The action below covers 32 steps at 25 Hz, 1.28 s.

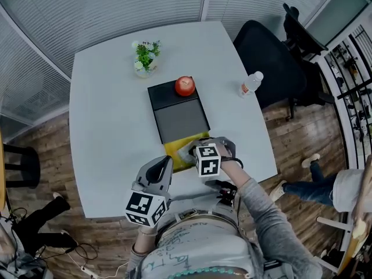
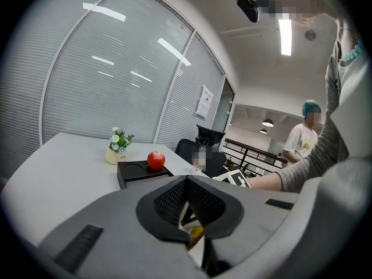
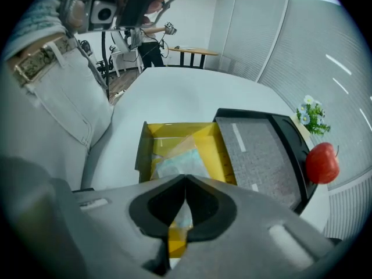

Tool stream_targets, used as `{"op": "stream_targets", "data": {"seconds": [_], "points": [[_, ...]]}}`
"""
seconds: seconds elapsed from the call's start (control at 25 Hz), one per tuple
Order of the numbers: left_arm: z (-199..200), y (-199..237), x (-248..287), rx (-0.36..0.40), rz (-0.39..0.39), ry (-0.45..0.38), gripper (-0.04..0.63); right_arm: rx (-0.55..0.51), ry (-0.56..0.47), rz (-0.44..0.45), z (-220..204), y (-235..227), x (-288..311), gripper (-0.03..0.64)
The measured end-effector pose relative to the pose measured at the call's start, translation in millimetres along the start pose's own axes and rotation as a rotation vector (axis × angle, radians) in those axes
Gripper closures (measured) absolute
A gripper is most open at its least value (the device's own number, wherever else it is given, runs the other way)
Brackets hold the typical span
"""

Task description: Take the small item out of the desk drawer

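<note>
Logging white table (image 1: 104, 109) first, as the largest thing in head view. Found black desk organiser (image 1: 177, 118) lying near its middle, red apple (image 1: 185, 85) resting on the far end of its top, potted plant (image 1: 145, 56) beyond that, water bottle (image 1: 251, 83) well off to the right. Noted yellow drawer (image 3: 224, 156) pulled out of the organiser's near end toward the person, inside open to view from above. Judged opening step done, removal of the item not yet.

Read left gripper (image 2: 187, 180) as jaws together with nothing clamped, at the table's near edge, just left of the drawer and apart from it. Read right gripper (image 3: 186, 180) as jaws together at the tips as well, poised over the drawer's near half and pointing down into it.

Located task item: pale packet (image 3: 176, 163) in clear wrap, lying on the drawer floor inside the walls, not raised. Placed right jaw tips at the packet's near edge, touching or just above. Could not settle whether a fold of the wrap is nipped between them. Saw more packet and yellow floor through the oval gap behind the closed tips.

Judged remaining work: secure a hold on the wrap, lift clear of the drawer walls, bring out onto the table. Flagged thin film as likely to slip from a tip pinch
</note>
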<state>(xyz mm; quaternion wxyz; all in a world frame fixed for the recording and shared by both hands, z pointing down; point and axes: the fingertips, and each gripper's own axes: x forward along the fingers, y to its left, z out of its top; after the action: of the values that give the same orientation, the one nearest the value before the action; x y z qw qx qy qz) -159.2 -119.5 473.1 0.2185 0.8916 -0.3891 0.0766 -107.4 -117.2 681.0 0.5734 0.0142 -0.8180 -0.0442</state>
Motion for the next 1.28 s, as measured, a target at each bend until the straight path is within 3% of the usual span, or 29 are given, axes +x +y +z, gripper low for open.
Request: {"op": "stream_targets", "data": {"seconds": [1.28], "points": [[-17, -36, -17, 0.002, -0.029, 0.01, 0.598, -0.015, -0.055, -0.033, 34, 3, -119, 0.614]]}}
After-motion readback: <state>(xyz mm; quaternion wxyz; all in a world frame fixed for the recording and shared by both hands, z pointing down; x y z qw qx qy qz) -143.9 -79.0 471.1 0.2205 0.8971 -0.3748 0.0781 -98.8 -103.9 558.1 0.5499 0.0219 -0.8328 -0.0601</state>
